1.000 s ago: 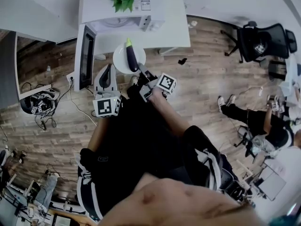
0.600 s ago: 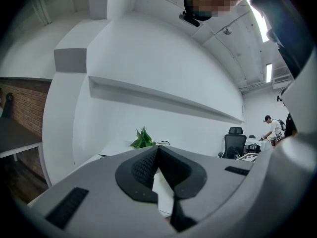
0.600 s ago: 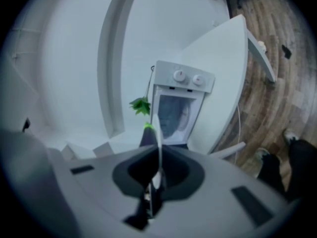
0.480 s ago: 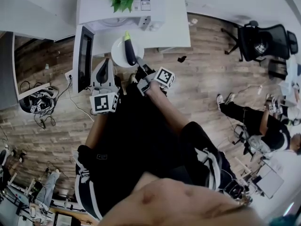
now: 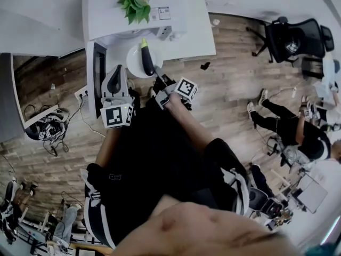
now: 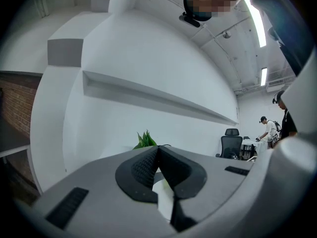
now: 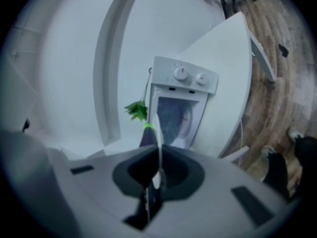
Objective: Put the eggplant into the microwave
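Facing the microwave (image 7: 184, 89), right gripper (image 7: 157, 168) jaws pinch the plate (image 5: 133, 65) bearing eggplant (image 5: 147, 60); left gripper (image 6: 157, 168) jaws pressed together.

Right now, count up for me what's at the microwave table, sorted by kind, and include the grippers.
microwave: 1
plant: 1
plate: 1
eggplant: 1
grippers: 2 (left gripper, right gripper)
Total: 6

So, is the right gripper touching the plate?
Touching. The right gripper view shows the right gripper clamped on the plate, rim edge-on between its jaws.
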